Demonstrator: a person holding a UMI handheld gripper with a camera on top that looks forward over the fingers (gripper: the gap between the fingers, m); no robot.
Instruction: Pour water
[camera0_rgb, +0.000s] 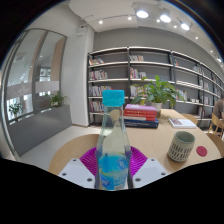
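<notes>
Holding 1 clear plastic water bottle with a turquoise screw cap (112, 150), the tool (112, 172) has its 2 fingers closed on the lower body, the magenta pads (90, 160) showing at either side of the bottle with no gap visible. Bottle: upright, part-filled with water, cap on. Whether its base rests on the pale wooden round bench (70, 150) or hangs just above it cannot be told. Receiving vessel: 1 grey-green ribbed ceramic cup (181, 146), standing on the bench beyond the fingers, well apart from the bottle toward the right. Near the cup: 1 small pink round coaster (202, 151). Beyond the bottle: 1 stack of books (141, 114), 1 green potted plant (156, 93), bookshelves (115, 70) along the far wall. Handling note, as judgement: pouring appears not yet begun, and the cap looks to need removal first. Carry the bottle level to the cup, bring the neck over the rim, then tilt slowly; a firm grip low on a smooth wall may let the bottle swivel, so keep the tilt gradual.
</notes>
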